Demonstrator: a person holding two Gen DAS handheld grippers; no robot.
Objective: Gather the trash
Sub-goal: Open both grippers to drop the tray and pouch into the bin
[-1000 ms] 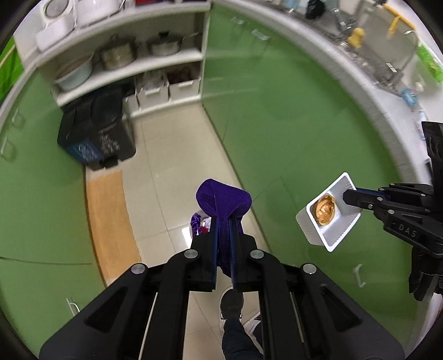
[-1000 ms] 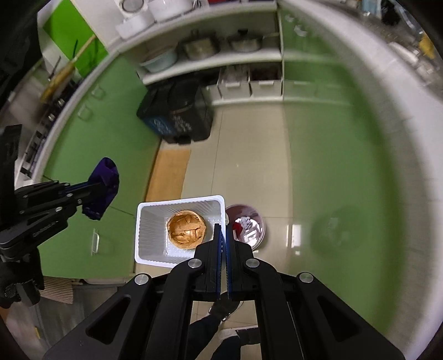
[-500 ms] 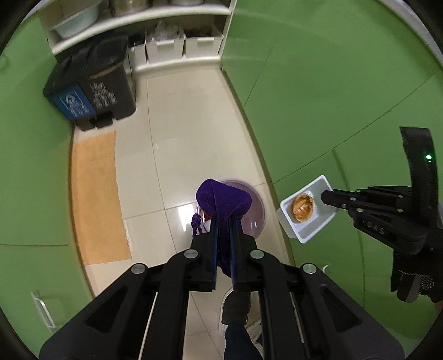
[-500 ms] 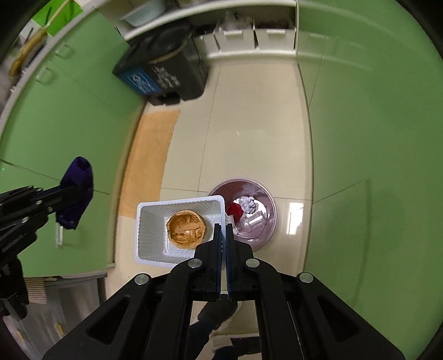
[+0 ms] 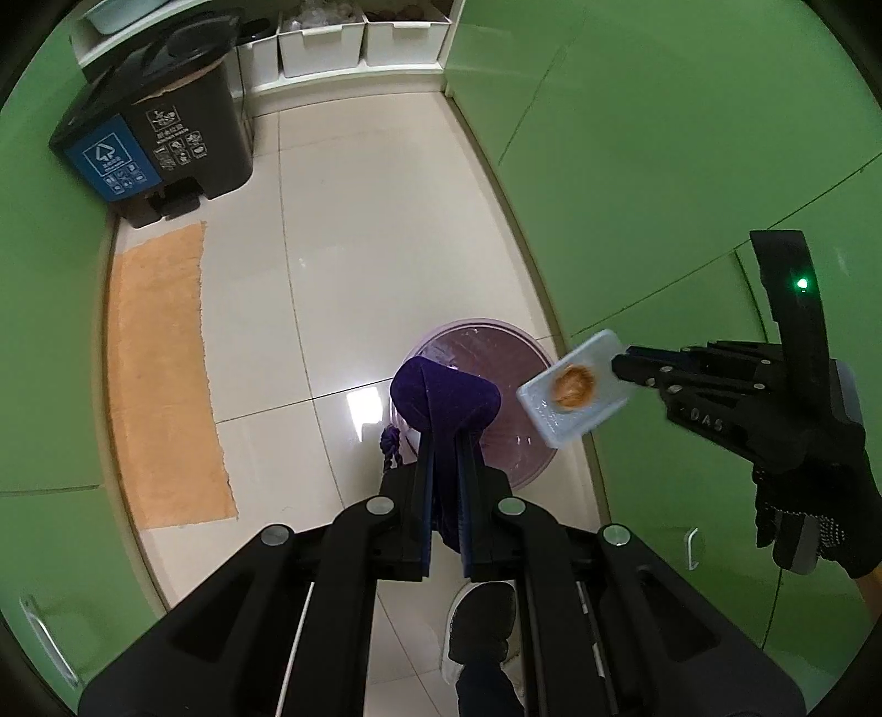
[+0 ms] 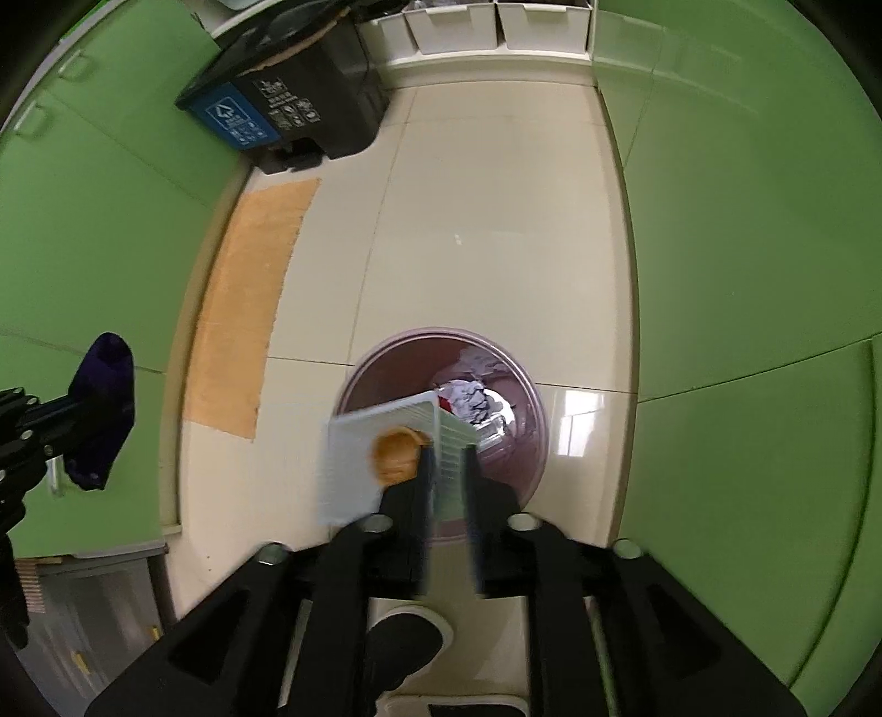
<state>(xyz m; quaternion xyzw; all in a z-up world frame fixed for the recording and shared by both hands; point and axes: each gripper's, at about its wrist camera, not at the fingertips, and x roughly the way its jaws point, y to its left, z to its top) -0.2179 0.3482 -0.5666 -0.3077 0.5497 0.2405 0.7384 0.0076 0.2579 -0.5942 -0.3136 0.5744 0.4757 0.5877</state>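
Observation:
My left gripper (image 5: pixel 444 435) is shut on a purple cloth (image 5: pixel 441 394) and holds it above the near rim of a round purple trash bin (image 5: pixel 518 435) on the floor. My right gripper (image 6: pixel 446 458) has its jaws parted around the wall of a white plastic tray (image 6: pixel 353 463) that holds a brown food scrap (image 6: pixel 394 455). The tray tilts over the bin (image 6: pixel 386 375), which holds crumpled trash (image 6: pixel 468 400). The tray (image 5: pixel 573 386) and right gripper (image 5: pixel 625 361) also show in the left wrist view, and the cloth (image 6: pixel 105 402) in the right wrist view.
A black two-part pedal bin (image 5: pixel 149 138) stands at the far left by white storage boxes (image 5: pixel 320 33). An orange mat (image 5: pixel 160 375) lies along the left. Green cabinet fronts (image 5: pixel 661 165) line both sides of the tiled floor (image 5: pixel 375 220). My shoe (image 5: pixel 479 623) is below.
Both grippers dropped lower and closer over the purple bin. The right gripper's jaws have parted and the tray now tilts toward the bin, blurred with motion. The left still grips the cloth.

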